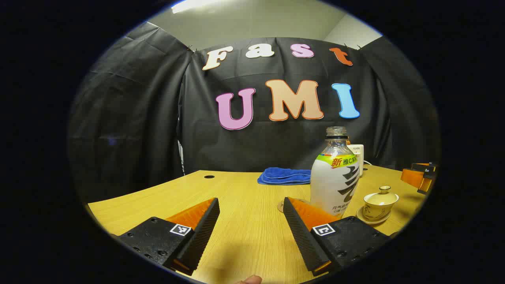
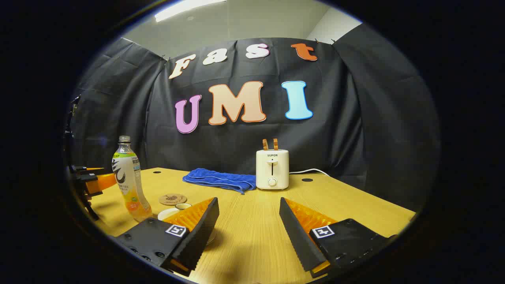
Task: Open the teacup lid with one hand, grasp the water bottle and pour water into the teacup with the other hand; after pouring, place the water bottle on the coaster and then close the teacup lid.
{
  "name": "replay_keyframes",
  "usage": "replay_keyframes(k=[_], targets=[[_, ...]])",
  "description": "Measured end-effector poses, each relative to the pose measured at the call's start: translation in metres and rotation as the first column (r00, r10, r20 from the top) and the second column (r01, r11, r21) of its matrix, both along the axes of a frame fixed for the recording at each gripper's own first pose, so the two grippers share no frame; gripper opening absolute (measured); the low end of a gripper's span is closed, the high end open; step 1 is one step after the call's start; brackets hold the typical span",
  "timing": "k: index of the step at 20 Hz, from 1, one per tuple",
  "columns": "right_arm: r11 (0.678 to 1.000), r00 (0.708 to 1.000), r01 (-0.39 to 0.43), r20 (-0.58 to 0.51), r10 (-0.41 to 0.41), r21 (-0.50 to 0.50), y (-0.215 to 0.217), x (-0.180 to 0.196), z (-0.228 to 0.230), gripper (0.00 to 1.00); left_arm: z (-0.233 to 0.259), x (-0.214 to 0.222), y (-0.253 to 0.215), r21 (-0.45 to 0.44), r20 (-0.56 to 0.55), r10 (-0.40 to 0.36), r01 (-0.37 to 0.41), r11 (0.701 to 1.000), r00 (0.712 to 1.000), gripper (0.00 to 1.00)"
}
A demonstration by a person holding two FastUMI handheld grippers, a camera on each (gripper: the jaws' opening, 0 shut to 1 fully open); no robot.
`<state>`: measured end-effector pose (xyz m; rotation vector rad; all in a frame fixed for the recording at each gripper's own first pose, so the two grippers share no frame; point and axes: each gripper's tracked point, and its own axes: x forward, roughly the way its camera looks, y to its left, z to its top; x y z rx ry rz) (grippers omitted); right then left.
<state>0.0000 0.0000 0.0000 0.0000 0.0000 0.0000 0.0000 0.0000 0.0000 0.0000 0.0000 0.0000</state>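
The teacup stands lidded on its saucer on the counter, just beside the uncapped water bottle, with the coaster near behind them. Both the left gripper and right gripper hover with jaws wide apart, holding nothing. The right one is likely best placed to pinch the lid knob squarely and lift straight up, leaving the bottle to the left.

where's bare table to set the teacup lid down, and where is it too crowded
Free: the wide stretch of table right of the toaster, and the bare wood left of the blue towel. Crowded: the water bottle, coaster and teacup sit close together, with the towel and toaster just behind.
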Motion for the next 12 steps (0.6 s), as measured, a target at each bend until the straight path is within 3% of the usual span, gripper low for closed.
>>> replay_keyframes(k=[1, 2, 7, 8, 12], targets=[[1.000, 1.000, 0.002, -0.001, -0.002, 0.000, -0.0008, 0.0001, 0.0000, 0.98, -0.0003, 0.0005, 0.0003, 0.000, -0.001, 0.000, 0.000, 1.000, 1.000, 0.95], [1.000, 1.000, 0.003, -0.001, -0.003, 0.000, -0.0002, -0.0007, -0.0008, 0.94, 0.0002, 0.0003, 0.0002, 0.000, 0.000, 0.000, 0.000, 1.000, 1.000, 0.95], [1.000, 1.000, 0.007, -0.001, -0.007, 0.001, -0.0008, -0.0007, -0.0001, 0.94, -0.0004, 0.0003, -0.0002, -0.001, 0.000, 0.001, -0.001, 1.000, 1.000, 0.95], [1.000, 1.000, 0.008, -0.002, -0.008, 0.001, -0.0012, -0.0006, -0.0007, 1.00, -0.0002, 0.0008, -0.0001, 0.000, 0.000, 0.001, -0.001, 1.000, 1.000, 0.95], [1.000, 1.000, 0.008, -0.002, -0.008, 0.000, -0.0009, -0.0006, -0.0004, 0.94, -0.0008, 0.0007, -0.0003, -0.001, 0.000, 0.001, -0.001, 1.000, 1.000, 0.95]])
